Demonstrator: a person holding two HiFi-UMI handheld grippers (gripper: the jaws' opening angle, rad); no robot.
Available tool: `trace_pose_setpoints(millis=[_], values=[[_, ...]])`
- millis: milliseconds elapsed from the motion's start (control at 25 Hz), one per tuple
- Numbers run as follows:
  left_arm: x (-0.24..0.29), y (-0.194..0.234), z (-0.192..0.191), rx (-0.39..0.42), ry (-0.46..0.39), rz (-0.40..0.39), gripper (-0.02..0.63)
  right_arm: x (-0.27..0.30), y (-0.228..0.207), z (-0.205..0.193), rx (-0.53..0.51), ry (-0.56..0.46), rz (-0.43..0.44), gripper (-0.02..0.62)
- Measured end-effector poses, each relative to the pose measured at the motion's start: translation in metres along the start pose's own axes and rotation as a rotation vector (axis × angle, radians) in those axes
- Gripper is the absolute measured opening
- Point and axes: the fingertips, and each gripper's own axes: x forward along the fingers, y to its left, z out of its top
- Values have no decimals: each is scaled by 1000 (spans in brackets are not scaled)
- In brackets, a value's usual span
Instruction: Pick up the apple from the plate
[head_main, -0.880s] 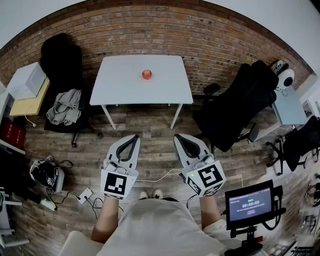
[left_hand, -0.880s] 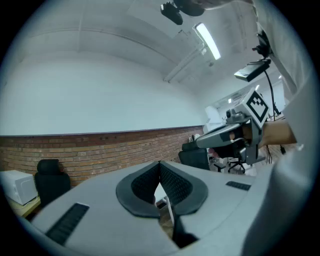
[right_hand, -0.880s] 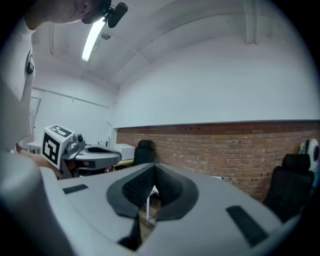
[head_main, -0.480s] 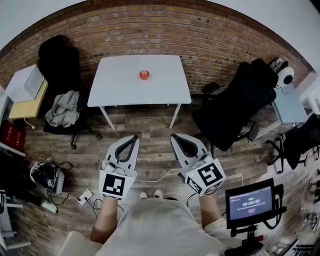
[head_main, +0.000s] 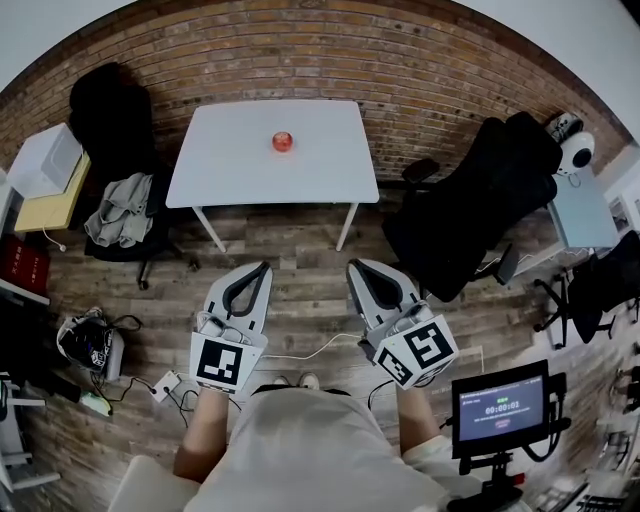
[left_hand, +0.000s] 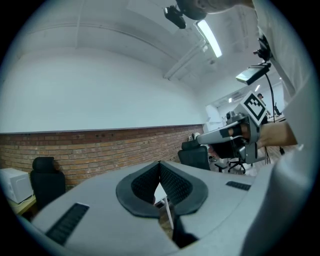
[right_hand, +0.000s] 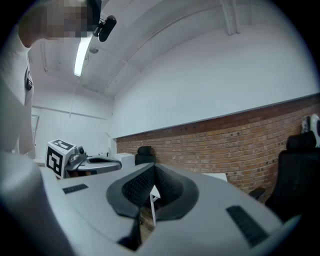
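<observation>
A red apple (head_main: 283, 141) sits near the middle of a white table (head_main: 330, 160) by the brick wall, far ahead of me; it is too small to make out a plate under it. My left gripper (head_main: 262, 267) and right gripper (head_main: 352, 264) are held side by side over the wooden floor, well short of the table, both pointing toward it. Each is shut with nothing between the jaws. In the left gripper view the jaw tips (left_hand: 160, 163) meet, and the same shows in the right gripper view (right_hand: 154, 165).
A black office chair (head_main: 108, 110) with a grey garment (head_main: 118, 210) stands left of the table, and another black chair (head_main: 470, 215) stands to its right. Cables and a power strip (head_main: 165, 385) lie on the floor at the left. A small monitor on a stand (head_main: 500, 408) is at lower right.
In the head view the table and apple have drifted up and to the left. Both grippers stay shut and sit slightly lower in the picture.
</observation>
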Motion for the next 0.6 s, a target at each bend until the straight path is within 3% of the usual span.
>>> trace_pose_setpoints(millis=[320, 600], values=[[20, 5, -4, -22, 26, 45, 5, 19, -19, -10, 55, 45, 66, 2], [39, 32, -12, -26, 16, 56, 5, 45, -41, -7, 20, 25, 11, 2]])
